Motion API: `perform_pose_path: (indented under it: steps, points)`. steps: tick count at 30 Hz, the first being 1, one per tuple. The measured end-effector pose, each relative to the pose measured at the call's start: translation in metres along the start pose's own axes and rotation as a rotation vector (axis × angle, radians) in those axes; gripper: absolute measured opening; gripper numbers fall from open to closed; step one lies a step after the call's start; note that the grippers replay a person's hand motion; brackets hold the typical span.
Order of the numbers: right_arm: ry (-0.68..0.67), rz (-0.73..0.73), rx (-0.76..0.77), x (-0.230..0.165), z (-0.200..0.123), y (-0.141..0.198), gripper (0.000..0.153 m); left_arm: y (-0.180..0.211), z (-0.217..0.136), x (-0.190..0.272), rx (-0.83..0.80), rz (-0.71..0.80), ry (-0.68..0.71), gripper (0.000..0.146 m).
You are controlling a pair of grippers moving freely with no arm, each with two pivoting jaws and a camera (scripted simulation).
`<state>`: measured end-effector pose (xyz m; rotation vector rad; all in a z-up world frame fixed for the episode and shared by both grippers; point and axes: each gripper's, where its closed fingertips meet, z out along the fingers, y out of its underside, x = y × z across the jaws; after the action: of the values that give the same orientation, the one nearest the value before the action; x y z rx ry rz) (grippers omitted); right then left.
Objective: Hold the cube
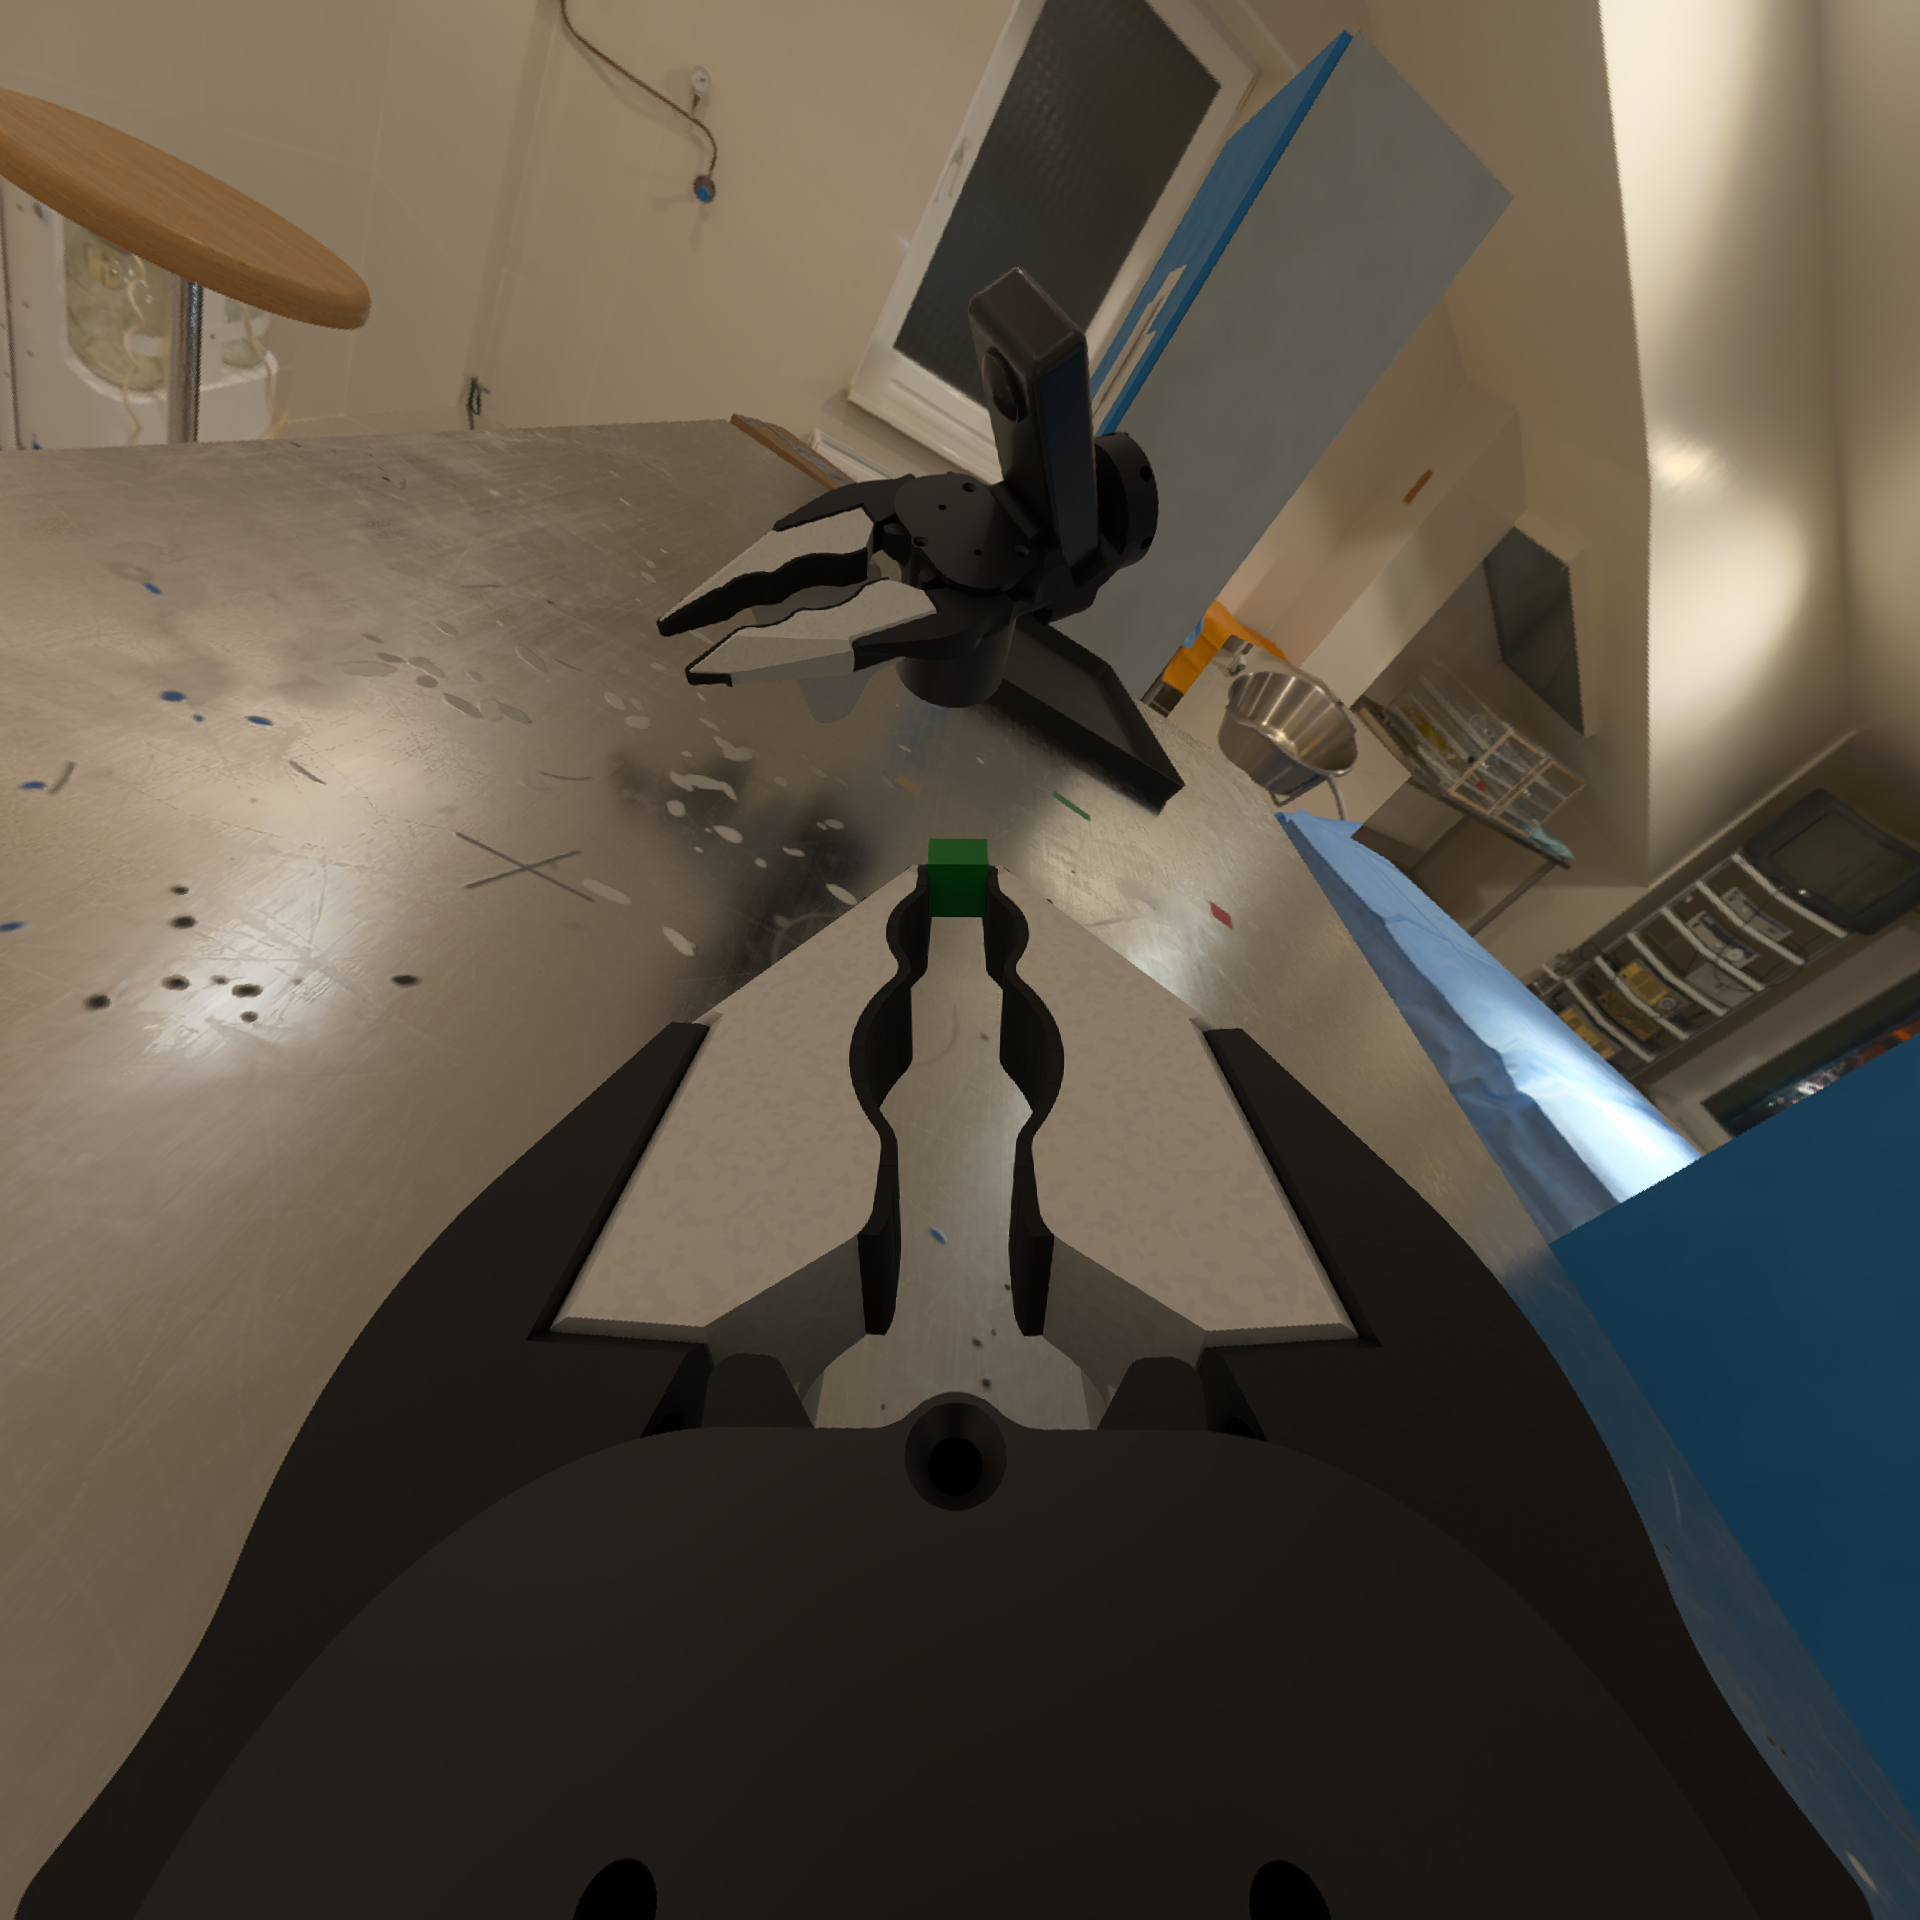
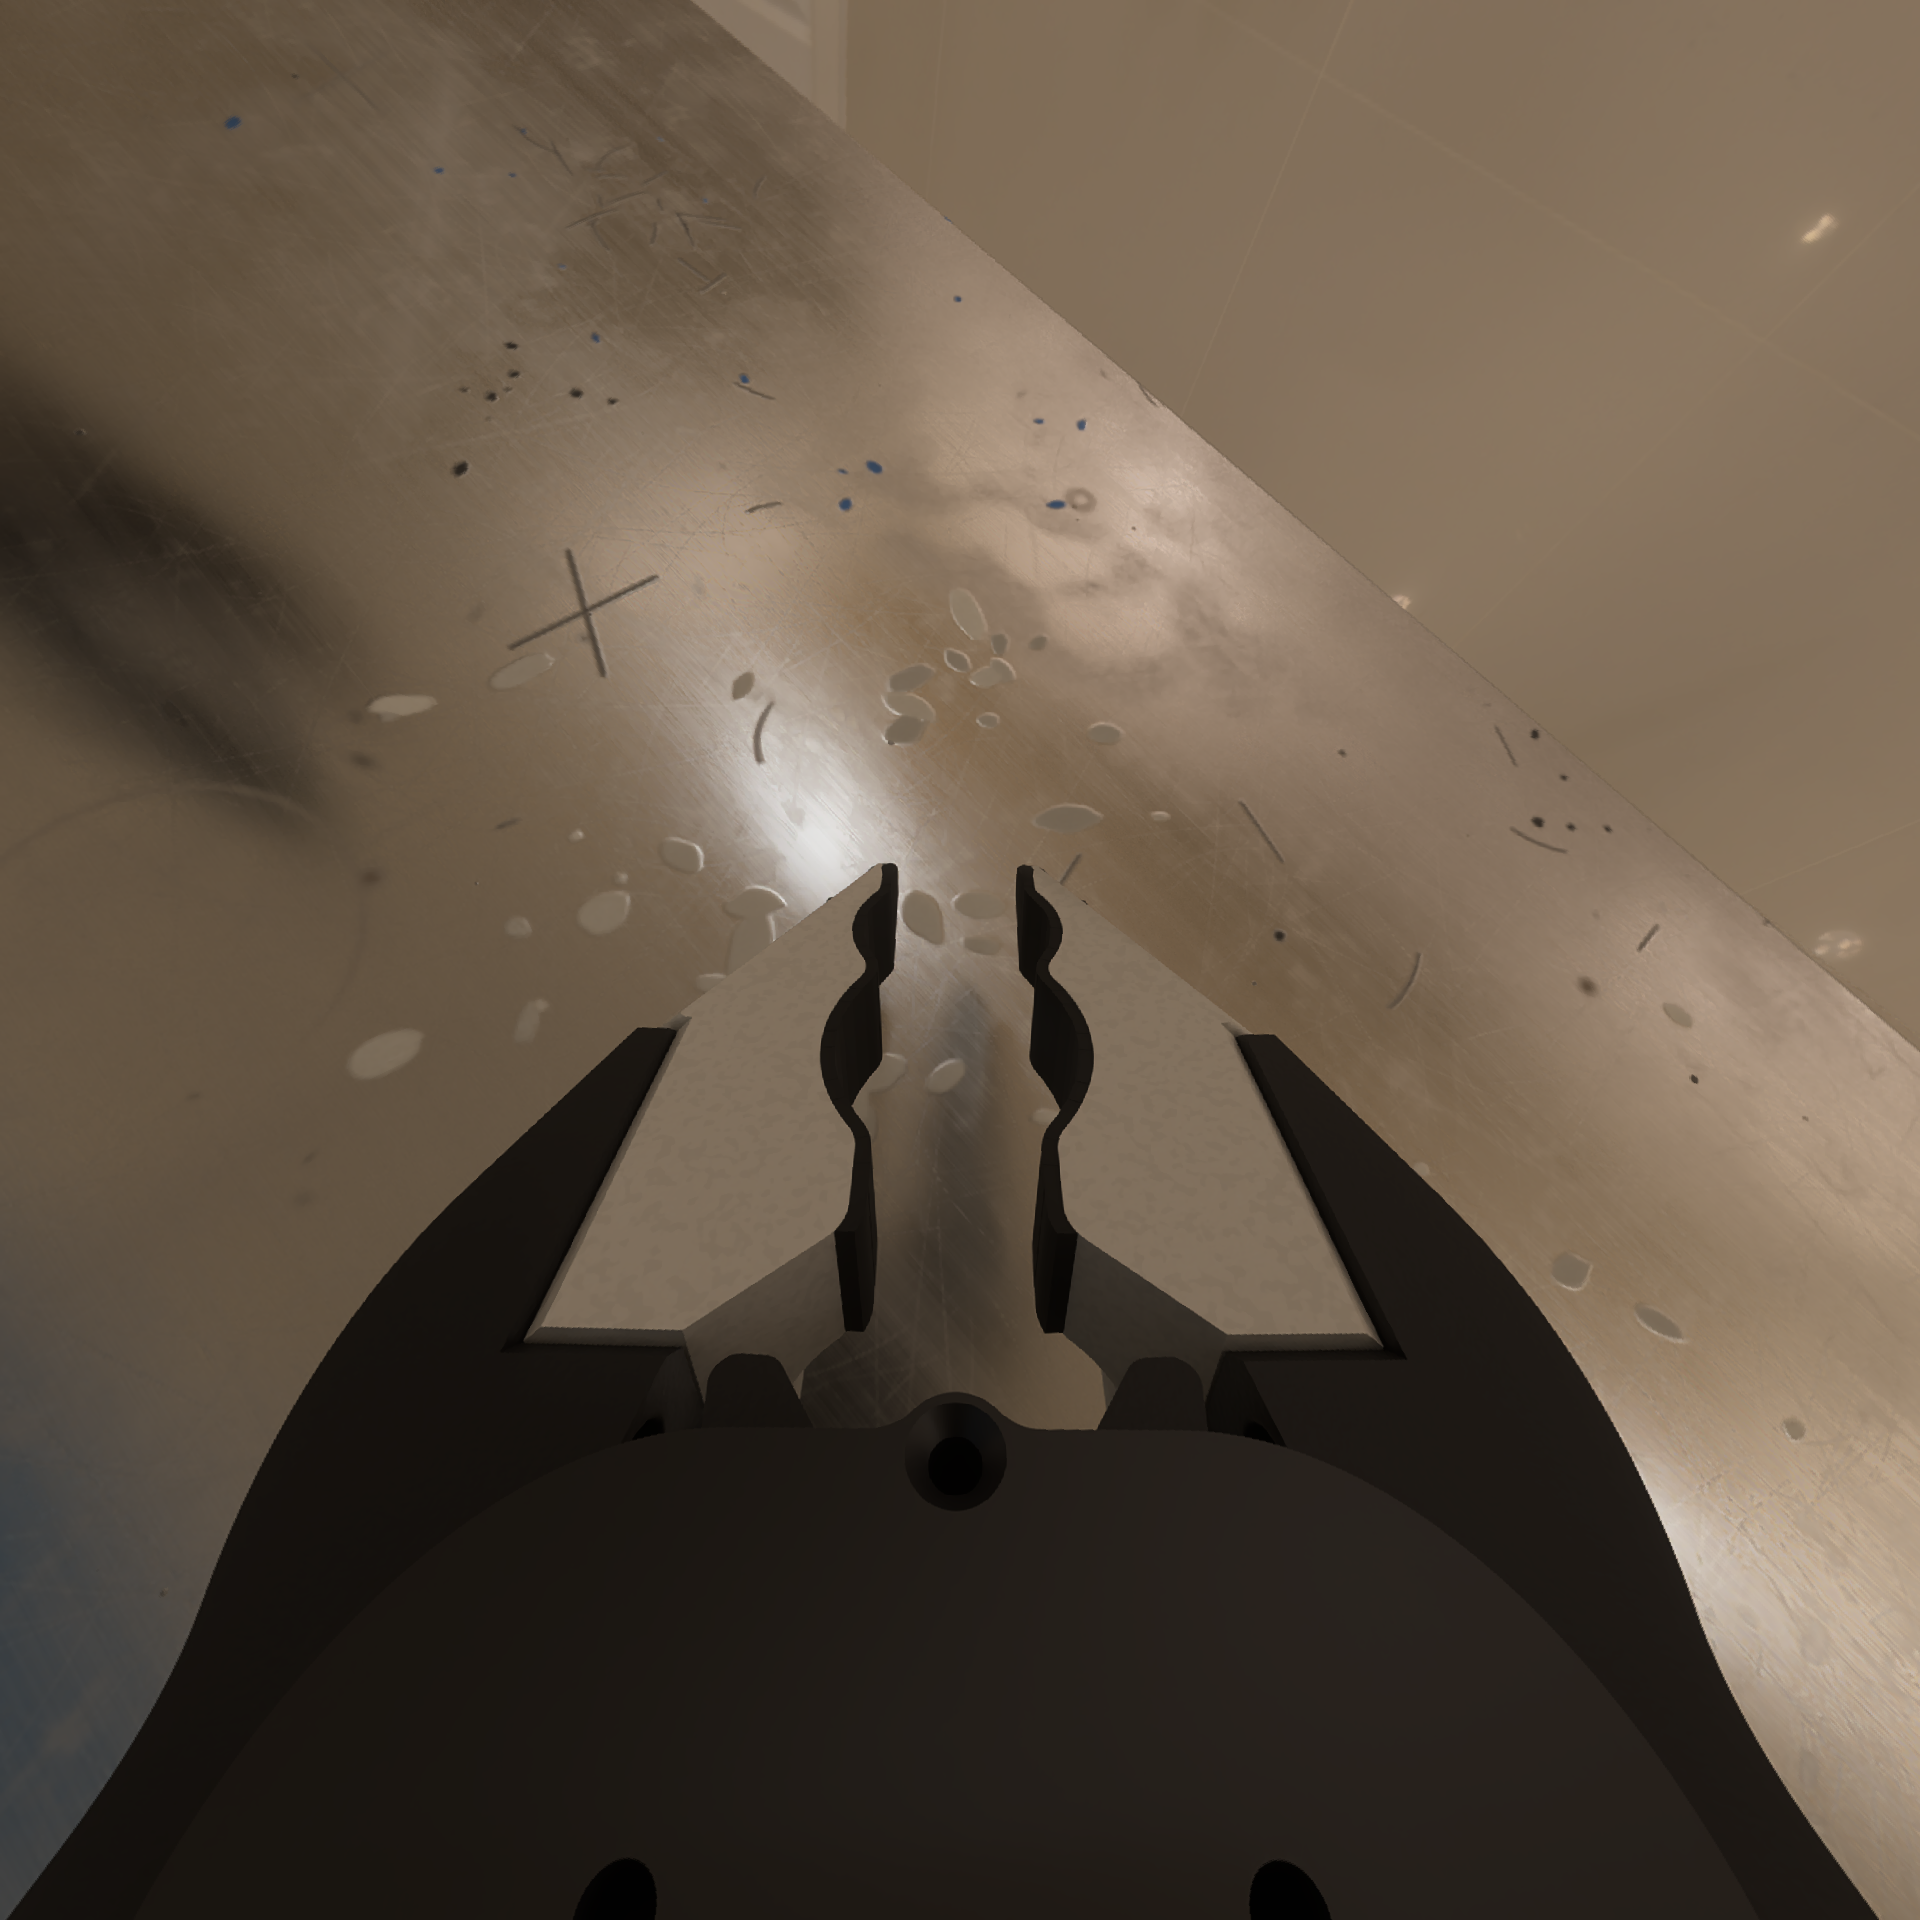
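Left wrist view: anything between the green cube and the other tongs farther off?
Nothing. In the left wrist view only bare, scratched metal tabletop separates the green cube, pinched at the left tongs' tips, from the right tongs.

No writing, number or brand can be read in either view. The only sign-like mark is a scratched cross on the metal table (image 1: 312,1195), which the left wrist view shows toward the table's middle (image 1: 523,865) and the right wrist view shows well in from the table's far edge (image 2: 584,613). The shelf bins (image 1: 1704,966) past the table's right edge carry small labels, but these are too blurred to make out.
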<state>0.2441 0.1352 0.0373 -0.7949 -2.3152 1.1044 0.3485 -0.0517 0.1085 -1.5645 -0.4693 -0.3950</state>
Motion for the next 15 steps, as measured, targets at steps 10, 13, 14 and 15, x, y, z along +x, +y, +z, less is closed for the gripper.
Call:
perform_pose_path:
  steps: [10,13,14,15]
  points:
    - [-0.034,0.001,0.015,-0.008,-0.001,-0.005,0.022,-0.001,0.0,-0.002,0.002,0.053,-0.045,0.009]
    - [-0.126,0.021,0.076,-0.025,-0.006,-0.017,0.023,-0.004,0.0,-0.001,0.015,0.108,-0.071,0.009]
    - [-0.168,0.027,0.098,-0.034,-0.008,-0.022,0.023,-0.006,0.0,0.0,0.023,0.134,-0.081,0.009]
    - [-0.22,0.032,0.122,-0.044,-0.011,-0.028,0.023,-0.007,0.0,0.001,0.034,0.167,-0.091,0.009]
